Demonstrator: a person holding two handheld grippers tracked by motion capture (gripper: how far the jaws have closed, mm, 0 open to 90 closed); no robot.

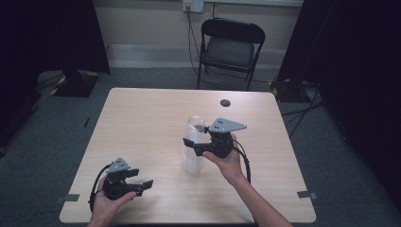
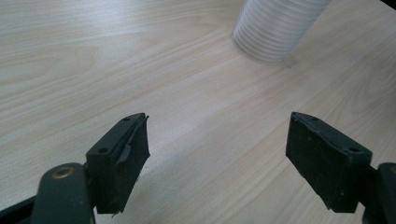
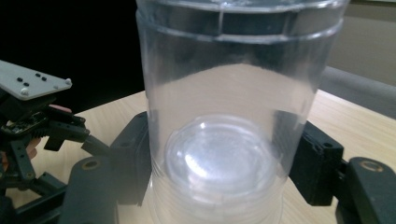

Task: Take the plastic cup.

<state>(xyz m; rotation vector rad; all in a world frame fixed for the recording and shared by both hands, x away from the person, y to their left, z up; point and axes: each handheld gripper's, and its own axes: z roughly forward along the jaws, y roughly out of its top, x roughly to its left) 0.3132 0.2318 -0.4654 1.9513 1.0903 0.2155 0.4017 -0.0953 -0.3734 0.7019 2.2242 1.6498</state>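
From above, we see the table (image 1: 142, 118) mostly bare: wide free room on its left half and far side, a small dark hole (image 1: 225, 102) near the far edge, a folding chair (image 1: 229, 49) beyond it. Our left gripper (image 1: 142, 180) sits near the near-left corner, jaws spread, holding nothing. Our right gripper (image 1: 195, 145) is mid-table, jaws on either side of a stack of clear plastic cups (image 1: 194, 146) standing upright. Left gripper view: jaws of the left gripper (image 2: 217, 158) wide apart over bare wood, nothing between them; the cups' ribbed base (image 2: 273, 30) stands well ahead, upper right. Right gripper view: the right gripper (image 3: 219, 172) has both pads against the cup stack (image 3: 233, 116), gripping it; the left gripper (image 3: 35, 121) shows beyond at left.
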